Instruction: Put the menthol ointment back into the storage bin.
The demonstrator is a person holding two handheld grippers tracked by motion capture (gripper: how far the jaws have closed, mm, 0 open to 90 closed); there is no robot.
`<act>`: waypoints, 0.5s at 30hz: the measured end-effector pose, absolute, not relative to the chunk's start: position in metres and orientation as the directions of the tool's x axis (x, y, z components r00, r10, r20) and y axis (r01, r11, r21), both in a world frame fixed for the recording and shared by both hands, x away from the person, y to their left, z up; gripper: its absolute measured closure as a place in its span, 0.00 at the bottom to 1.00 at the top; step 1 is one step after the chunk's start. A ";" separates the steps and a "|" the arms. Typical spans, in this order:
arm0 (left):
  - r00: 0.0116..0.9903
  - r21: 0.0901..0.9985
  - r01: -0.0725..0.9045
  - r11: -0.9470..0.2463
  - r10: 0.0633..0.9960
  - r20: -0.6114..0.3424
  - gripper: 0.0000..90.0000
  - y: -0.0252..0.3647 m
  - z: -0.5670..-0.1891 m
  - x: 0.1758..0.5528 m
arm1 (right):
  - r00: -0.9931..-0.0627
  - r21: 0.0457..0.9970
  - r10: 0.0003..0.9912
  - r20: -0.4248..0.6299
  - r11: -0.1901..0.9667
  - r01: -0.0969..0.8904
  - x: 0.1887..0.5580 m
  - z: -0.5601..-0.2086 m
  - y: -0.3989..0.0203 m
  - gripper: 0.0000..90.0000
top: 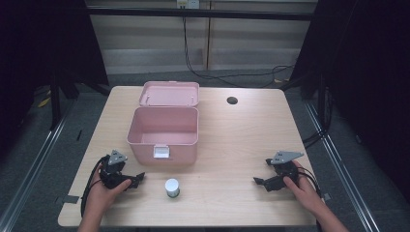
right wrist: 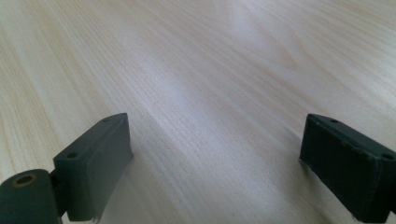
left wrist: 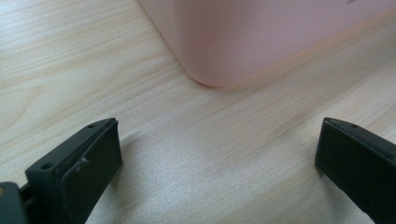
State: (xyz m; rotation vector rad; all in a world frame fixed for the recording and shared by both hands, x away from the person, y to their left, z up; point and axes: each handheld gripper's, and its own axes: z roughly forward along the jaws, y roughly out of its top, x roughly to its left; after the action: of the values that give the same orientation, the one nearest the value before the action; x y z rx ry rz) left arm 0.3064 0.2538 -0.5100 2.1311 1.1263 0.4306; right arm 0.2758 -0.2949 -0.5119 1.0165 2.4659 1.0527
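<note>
Wood tabletop point(top: 232, 145), dark room. Small white jar point(top: 172, 187) stands just beyond left gripper point(top: 138, 179) jaws, near pink box point(top: 163, 133) w/ lid off. Both grippers' jaws wide, empty; right gripper point(top: 258, 182) well apart. Jar prob. light, rigid, smooth; grab mid-body, sides.

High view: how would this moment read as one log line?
left claw: open, empty | right claw: open, empty | jar: upright, untouched | pink box: lid open
</note>
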 end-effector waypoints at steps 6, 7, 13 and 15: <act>0.581 0.698 0.591 -0.404 0.813 -0.021 0.00 0.254 -0.510 0.305 | -0.715 0.715 0.699 0.026 0.487 0.501 0.276 -0.512 -0.295 0.10; 0.585 0.697 0.592 -0.405 0.811 -0.025 0.00 0.254 -0.510 0.305 | -0.715 0.715 0.699 0.026 0.487 0.502 0.276 -0.512 -0.295 0.10; 0.613 0.649 0.608 -0.457 0.790 -0.019 0.13 0.253 -0.501 0.302 | -0.716 0.716 0.698 0.026 0.487 0.501 0.276 -0.512 -0.295 0.10; 0.627 0.610 0.632 -0.478 0.778 -0.041 0.19 0.251 -0.494 0.299 | -0.715 0.715 0.699 0.027 0.486 0.502 0.276 -0.512 -0.295 0.10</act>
State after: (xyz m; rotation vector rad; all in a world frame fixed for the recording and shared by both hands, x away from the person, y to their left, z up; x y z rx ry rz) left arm 0.2993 0.2510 -0.4940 2.2599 1.1000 0.3229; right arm 0.2758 -0.2950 -0.5117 1.0215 2.4666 1.0547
